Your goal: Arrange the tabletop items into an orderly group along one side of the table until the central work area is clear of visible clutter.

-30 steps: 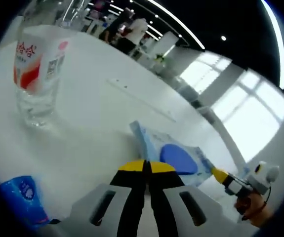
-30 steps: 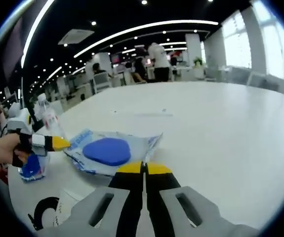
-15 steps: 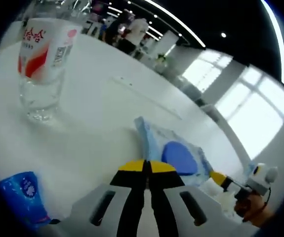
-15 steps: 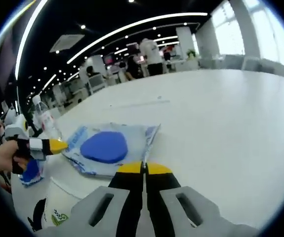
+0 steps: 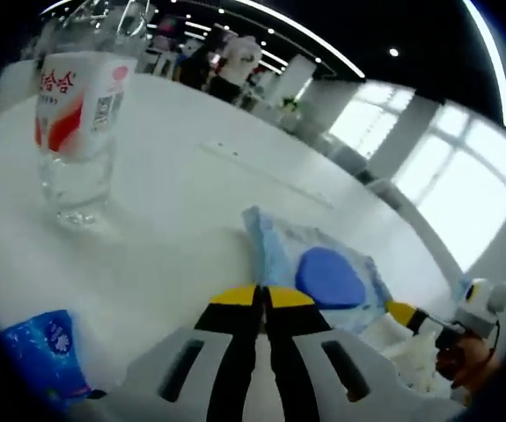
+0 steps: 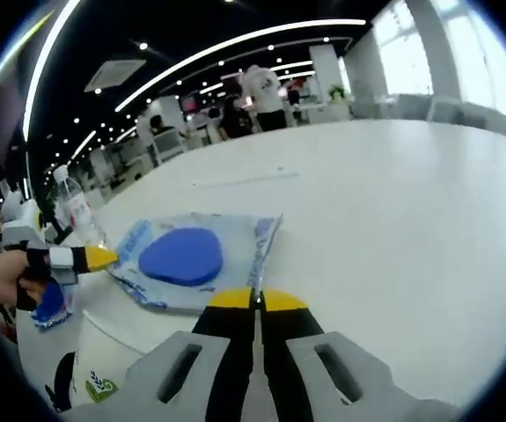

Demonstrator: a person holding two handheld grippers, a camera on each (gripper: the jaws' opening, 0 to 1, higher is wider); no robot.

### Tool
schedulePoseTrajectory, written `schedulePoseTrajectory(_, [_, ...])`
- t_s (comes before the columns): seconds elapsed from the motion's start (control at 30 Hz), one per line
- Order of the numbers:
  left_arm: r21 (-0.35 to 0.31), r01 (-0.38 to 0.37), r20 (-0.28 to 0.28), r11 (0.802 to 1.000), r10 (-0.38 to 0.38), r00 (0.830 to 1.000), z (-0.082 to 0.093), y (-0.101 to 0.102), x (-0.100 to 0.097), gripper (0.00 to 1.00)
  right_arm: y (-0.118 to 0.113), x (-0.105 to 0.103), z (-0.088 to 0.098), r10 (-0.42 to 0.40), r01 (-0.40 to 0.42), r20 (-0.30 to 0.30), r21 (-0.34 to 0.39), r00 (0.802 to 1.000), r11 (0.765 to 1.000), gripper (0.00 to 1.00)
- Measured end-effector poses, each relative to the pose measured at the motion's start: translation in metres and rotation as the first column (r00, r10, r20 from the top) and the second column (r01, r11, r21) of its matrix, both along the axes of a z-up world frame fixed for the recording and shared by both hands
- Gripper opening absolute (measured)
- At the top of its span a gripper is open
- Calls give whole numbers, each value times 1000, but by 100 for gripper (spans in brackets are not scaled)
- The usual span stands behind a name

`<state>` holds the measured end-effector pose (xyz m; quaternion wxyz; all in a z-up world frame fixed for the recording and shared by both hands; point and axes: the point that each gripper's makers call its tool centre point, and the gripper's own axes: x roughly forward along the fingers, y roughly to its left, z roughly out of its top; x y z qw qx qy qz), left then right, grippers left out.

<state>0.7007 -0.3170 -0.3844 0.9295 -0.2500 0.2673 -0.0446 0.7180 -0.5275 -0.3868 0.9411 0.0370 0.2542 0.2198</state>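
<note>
The flat pale-blue plastic pack of wet wipes with a dark-blue oval lid (image 6: pixel 191 261) lies on the white table (image 6: pixel 393 237) straight ahead of my right gripper (image 6: pixel 254 301), whose yellow-tipped jaws are pressed together with nothing between them. In the left gripper view the same pack (image 5: pixel 319 274) sits just past my left gripper (image 5: pixel 261 297), which is also closed and empty. I judge the pack to be light, soft and floppy, with a slick film skin. It would likely sag if pinched at a corner. The firmer place to take it should be across the edge nearest my jaws, or at the stiff lid, and either gripper would have to open first.

Off to the left in the left gripper view stands a clear plastic water bottle with a red-and-white label (image 5: pixel 75 123), upright and well apart from the pack. It looks partly filled, so probably heavier and tippy. I would grip it low around the body. A small bright-blue packet (image 5: pixel 43 356) lies near the left gripper's base, light and crinkly by the look of it. A white paper cup with a green print (image 6: pixel 112 369) sits close under my right gripper, easily crushed. People stand at desks far behind the table.
</note>
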Motion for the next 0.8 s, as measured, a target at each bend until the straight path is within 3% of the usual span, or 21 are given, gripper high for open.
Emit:
schedulePoseTrajectory(0.27, [-7, -26, 14, 1000, 26, 1000, 2, 4, 1, 7, -2, 3, 3, -24, 24, 10, 24, 1000, 999, 6])
schedulePoseTrajectory(0.37, [-2, -38, 42, 999, 38, 998, 10, 9, 2, 16, -3, 6, 14, -87, 84, 18, 135, 996, 987, 20])
schedulePoseTrajectory(0.43, [20, -32, 51, 999, 31, 998, 14, 12, 2, 20, -5, 7, 18, -125, 122, 5, 199, 992, 972, 33])
schedulePoseTrajectory(0.53, [33, -20, 85, 999, 17, 996, 25, 15, 1, 23, -5, 5, 28, -152, 151, -18, 288, 988, 946, 43])
schedulePoseTrajectory(0.8, [74, 40, 165, 996, -52, 985, 55, 17, -4, 40, 16, -16, 45, -94, 97, -27, 301, 995, 949, 73])
